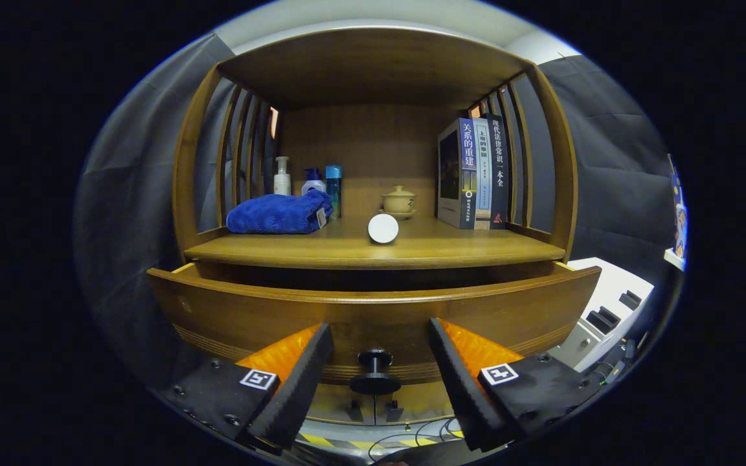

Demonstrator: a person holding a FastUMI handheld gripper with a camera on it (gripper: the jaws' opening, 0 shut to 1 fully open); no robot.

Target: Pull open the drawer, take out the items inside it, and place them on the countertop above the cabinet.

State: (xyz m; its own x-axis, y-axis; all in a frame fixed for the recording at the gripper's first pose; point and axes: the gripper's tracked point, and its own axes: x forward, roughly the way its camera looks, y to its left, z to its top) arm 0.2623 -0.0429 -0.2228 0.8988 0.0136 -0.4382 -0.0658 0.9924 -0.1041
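Observation:
The wooden drawer (373, 310) under the countertop (373, 249) is pulled partly out; its inside is dark and hidden behind its front panel. A black round knob (374, 372) sticks out of the drawer front. My gripper (379, 336) is open, its fingers (311, 362) standing on either side of the knob without touching it. A white round thing (383, 228) stands on the countertop, just past the drawer.
On the countertop lie a folded blue towel (279, 213), three bottles (311, 181), a lidded tea cup (399, 199) and upright books (473, 171). A slatted wooden frame encloses the shelf. A white device (606, 310) stands beside the cabinet's right. Cables lie on the floor below.

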